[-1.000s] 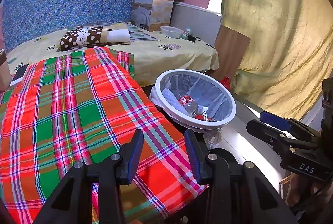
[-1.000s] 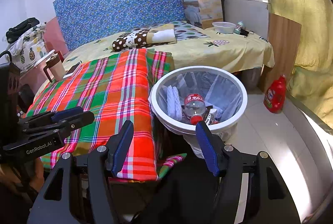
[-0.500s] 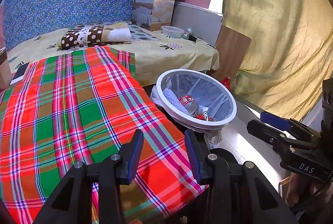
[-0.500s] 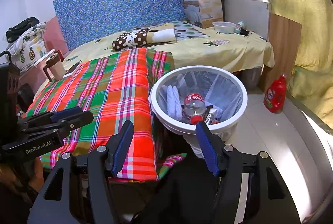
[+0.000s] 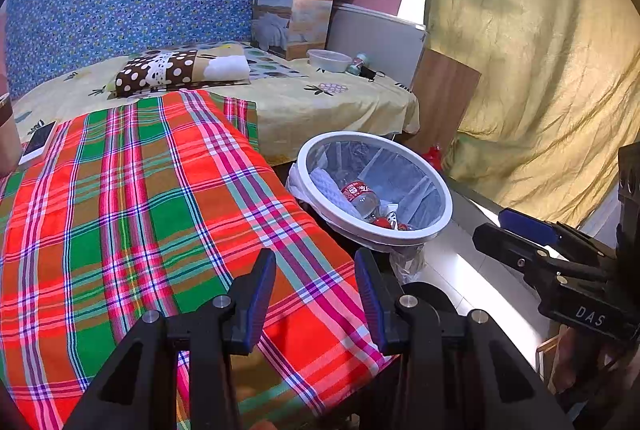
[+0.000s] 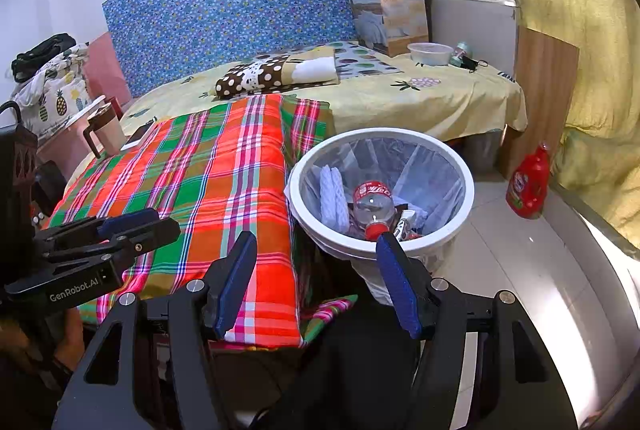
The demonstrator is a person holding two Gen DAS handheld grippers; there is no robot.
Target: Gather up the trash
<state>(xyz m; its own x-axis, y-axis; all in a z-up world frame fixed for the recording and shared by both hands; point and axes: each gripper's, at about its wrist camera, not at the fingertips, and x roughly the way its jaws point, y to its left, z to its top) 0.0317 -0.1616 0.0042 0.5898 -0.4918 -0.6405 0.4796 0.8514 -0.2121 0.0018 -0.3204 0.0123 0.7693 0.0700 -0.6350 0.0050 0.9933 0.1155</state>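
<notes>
While both grippers, left gripper [image 5: 315,294] and right gripper [image 6: 316,280], hover spread and empty, the bin [image 6: 460,166] holds a bottle [image 6: 370,204]. Collecting seems done; perhaps tying the liner comes next

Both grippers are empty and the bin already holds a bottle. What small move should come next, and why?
Probably reach the right hand-held gripper toward the clear plastic bowl at the far corner of the bed. Both it and the left hand-held gripper are open and empty, the trash bin already holds a plastic bottle, and the plaid blanket bears no trash.

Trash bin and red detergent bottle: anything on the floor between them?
Nothing: in the right wrist view only bare pale floor tile lies between the trash bin and the red detergent bottle.
</notes>
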